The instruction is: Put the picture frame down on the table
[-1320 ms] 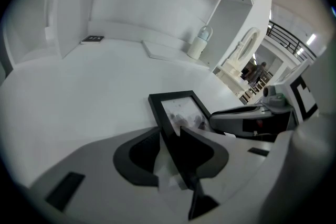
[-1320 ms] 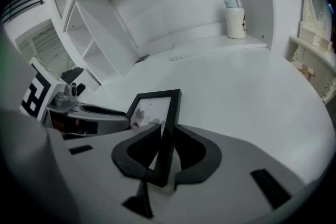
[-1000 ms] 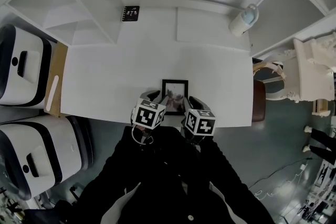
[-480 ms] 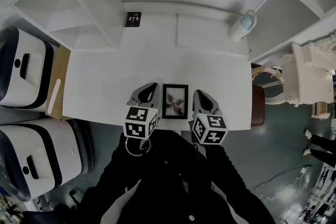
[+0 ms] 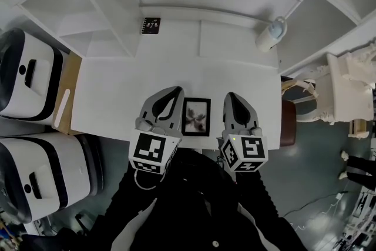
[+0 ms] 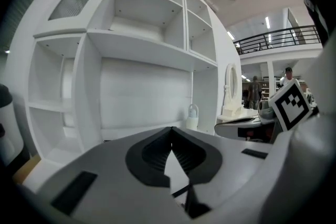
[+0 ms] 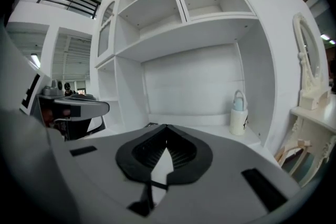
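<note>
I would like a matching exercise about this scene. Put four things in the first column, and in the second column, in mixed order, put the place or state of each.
Column one
1. picture frame
2. bottle
3. black card
4. left gripper

Column two
A. at the back right corner of the table
B. lying flat near the front edge of the table
C. at the back left of the table
D. jaws shut, nothing between them

Right pairs: 1-B, 2-A, 3-C, 4-D
</note>
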{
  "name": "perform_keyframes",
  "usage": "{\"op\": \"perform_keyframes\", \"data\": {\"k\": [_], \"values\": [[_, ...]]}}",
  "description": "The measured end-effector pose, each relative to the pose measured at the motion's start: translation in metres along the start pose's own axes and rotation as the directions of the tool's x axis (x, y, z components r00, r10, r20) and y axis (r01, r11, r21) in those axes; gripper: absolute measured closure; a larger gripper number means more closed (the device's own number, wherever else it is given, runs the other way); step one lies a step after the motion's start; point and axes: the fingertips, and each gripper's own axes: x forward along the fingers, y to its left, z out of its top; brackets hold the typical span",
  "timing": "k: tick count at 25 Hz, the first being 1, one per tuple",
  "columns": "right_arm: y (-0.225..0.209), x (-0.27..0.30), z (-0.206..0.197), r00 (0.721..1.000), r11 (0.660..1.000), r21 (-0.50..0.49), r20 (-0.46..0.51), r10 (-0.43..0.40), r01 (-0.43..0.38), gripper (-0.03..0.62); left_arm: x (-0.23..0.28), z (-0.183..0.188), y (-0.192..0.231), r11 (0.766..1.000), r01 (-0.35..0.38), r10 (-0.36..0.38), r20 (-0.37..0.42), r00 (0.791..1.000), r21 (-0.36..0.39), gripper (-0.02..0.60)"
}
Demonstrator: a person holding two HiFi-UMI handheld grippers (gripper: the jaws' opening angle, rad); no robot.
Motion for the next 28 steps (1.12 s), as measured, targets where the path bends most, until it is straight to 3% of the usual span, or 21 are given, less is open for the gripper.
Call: {"op": "perform_keyframes", "data": {"k": [13, 28], "values": [[0.009, -0.034, 0.093, 0.974, 0.994, -0.104, 0.228, 0.009, 0.016, 0.592, -0.022, 0.066, -0.008, 0.998, -0.038, 0.033, 0.115, 0.993, 0.049, 0.580], [0.017, -0.038, 0.093, 0.977, 0.991, -0.132, 0.214, 0.019, 0.010, 0.592, -0.032, 0.074, -0.012, 0.998, -0.036, 0.029, 0.132, 0.991, 0.047, 0.580]]}}
